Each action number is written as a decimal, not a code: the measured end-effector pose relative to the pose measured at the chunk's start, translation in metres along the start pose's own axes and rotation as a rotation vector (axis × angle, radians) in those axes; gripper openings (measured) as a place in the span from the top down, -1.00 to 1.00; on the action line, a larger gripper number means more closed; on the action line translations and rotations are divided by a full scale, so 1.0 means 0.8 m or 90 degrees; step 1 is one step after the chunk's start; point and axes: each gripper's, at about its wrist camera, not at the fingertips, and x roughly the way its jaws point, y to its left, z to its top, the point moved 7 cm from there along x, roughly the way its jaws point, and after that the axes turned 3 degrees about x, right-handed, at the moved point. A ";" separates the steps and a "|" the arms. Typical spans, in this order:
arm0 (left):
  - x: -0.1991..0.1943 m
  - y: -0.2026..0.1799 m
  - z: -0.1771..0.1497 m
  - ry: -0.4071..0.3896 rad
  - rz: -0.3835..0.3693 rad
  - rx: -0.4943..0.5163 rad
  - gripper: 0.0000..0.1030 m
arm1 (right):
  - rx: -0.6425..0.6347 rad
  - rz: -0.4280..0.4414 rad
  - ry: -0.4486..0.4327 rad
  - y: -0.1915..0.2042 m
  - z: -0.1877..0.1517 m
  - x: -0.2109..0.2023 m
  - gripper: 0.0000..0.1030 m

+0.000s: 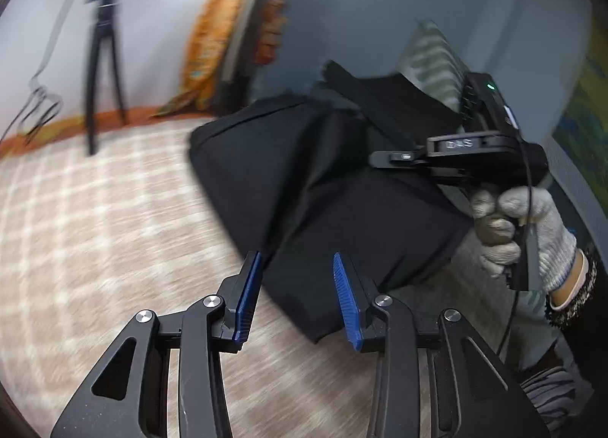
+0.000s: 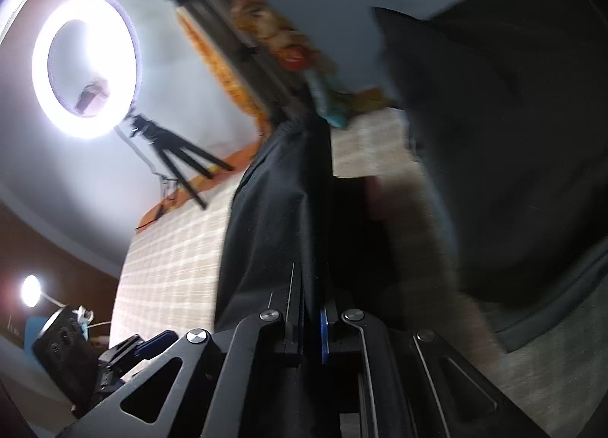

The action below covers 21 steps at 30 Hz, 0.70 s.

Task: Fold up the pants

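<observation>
Black pants lie bunched on a beige checked cover. In the left wrist view my left gripper stands open just over the near edge of the pants; its blue pads hold nothing. A gloved hand holds the right gripper at the far right side of the pants. In the right wrist view my right gripper is shut on a fold of the black pants, and the cloth runs up and away from its jaws. More dark cloth fills the right of that view.
A tripod and a bright ring light stand past the far edge of the cover. Orange patterned cloth hangs by the wall. A striped pillow lies behind the pants. Both views are motion-blurred.
</observation>
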 end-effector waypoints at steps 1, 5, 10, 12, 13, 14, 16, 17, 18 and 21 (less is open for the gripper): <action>0.012 -0.008 0.000 0.016 -0.006 0.015 0.31 | 0.000 -0.007 0.006 -0.006 -0.003 0.004 0.94; 0.044 -0.027 -0.017 0.056 -0.010 0.050 0.31 | -0.042 -0.051 0.024 -0.019 -0.011 0.018 0.87; 0.036 -0.046 -0.040 0.053 -0.008 0.099 0.31 | -0.104 -0.097 0.029 -0.022 -0.009 0.030 0.87; 0.036 -0.049 -0.052 0.067 0.002 0.124 0.31 | -0.140 -0.125 0.033 -0.020 -0.008 0.037 0.87; 0.036 -0.053 -0.055 0.068 0.000 0.131 0.31 | -0.151 -0.133 0.038 -0.019 -0.007 0.038 0.87; 0.030 -0.057 -0.060 0.070 -0.003 0.144 0.31 | -0.155 -0.138 0.037 -0.018 -0.006 0.038 0.86; 0.020 -0.061 -0.064 0.074 -0.006 0.156 0.31 | -0.169 -0.170 0.027 -0.018 -0.005 0.030 0.68; 0.015 -0.060 -0.066 0.075 -0.012 0.143 0.31 | -0.177 -0.189 0.020 -0.020 -0.004 0.024 0.63; 0.007 -0.058 -0.066 0.067 -0.024 0.118 0.31 | -0.179 -0.201 0.012 -0.019 -0.004 0.016 0.53; -0.013 -0.051 -0.067 0.031 -0.020 0.085 0.31 | -0.172 -0.175 -0.020 -0.002 0.000 -0.011 0.33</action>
